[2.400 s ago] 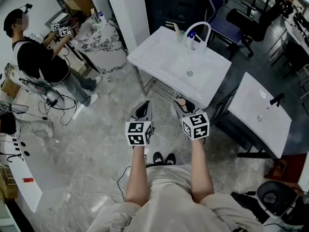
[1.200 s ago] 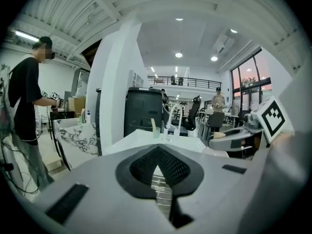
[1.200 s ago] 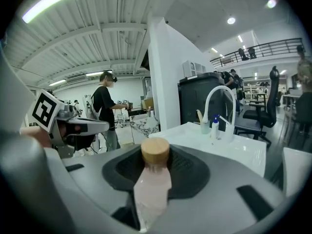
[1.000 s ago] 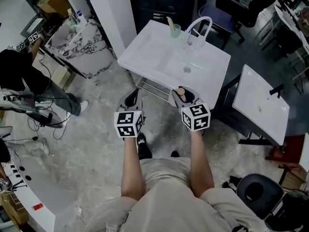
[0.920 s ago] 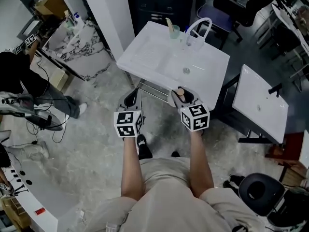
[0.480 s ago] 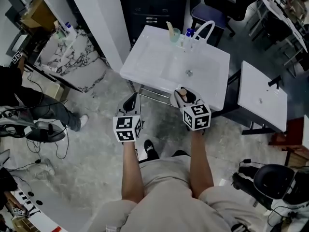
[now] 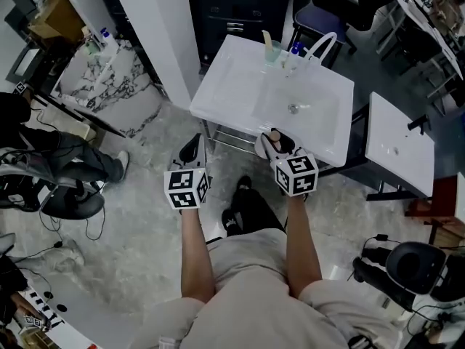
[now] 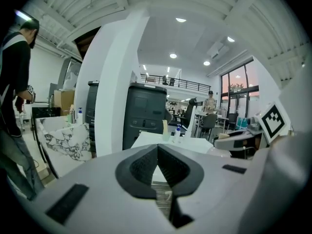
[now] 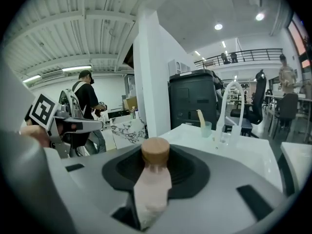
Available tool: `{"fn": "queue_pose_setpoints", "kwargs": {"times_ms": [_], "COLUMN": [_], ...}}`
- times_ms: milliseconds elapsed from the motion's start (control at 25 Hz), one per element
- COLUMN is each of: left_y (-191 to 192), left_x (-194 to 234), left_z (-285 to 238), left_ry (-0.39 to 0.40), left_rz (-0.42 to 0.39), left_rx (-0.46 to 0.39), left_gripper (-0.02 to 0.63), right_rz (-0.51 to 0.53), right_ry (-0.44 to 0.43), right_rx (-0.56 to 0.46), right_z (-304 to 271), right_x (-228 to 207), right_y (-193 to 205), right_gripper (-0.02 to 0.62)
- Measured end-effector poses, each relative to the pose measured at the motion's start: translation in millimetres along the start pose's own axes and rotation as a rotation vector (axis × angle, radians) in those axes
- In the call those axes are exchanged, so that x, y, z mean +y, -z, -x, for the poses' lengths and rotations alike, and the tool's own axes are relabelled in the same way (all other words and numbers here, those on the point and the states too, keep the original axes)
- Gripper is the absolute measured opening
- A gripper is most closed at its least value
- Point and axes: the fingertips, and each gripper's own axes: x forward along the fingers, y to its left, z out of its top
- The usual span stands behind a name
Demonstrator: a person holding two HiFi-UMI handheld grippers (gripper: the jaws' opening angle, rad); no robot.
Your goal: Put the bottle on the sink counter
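Bottle point(image 9: 151, 185) (pink, wooden cap) clamped in the right tongs point(image 7: 275, 145), long axis along the jaws, cap foremost. White sink bench point(image 7: 225, 86) lies near at 12 o'clock. Left tongs point(image 7: 193, 150) closed, empty, at 9 o'clock.

Glossy white sink counter point(image 7: 232, 78); matt pink bottle point(image 9: 152, 189), wood-look cap point(image 9: 155, 152); mottled stone-look floor point(image 7: 145, 217)

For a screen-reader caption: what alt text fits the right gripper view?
The right gripper holds a pale pink, tan-capped bottle between its jaws. Ahead stands a white sink counter with an arched faucet and a cup.
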Motion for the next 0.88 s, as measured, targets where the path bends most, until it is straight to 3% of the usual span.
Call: {"fn": "queue_pose_setpoints", "kwargs": {"times_ms": [320,880], "left_y": [0,-55], "left_x": [22,82], "left_z": [-34,-166], "left_ry": [0.007,0.081], "left_rz": [-0.053,-0.128], "left_rx": [0.038,0.072], "left_gripper": [0.006,0.006], "right_rz": [-0.010,-0.037], "right_ry": [-0.012,-0.021], "right_rx": [-0.005,-0.006], "right_z": [-49,-186], "right_x": [-10,-48], "right_y": [-11,-82], "right_gripper": [0.126,0.126]}}
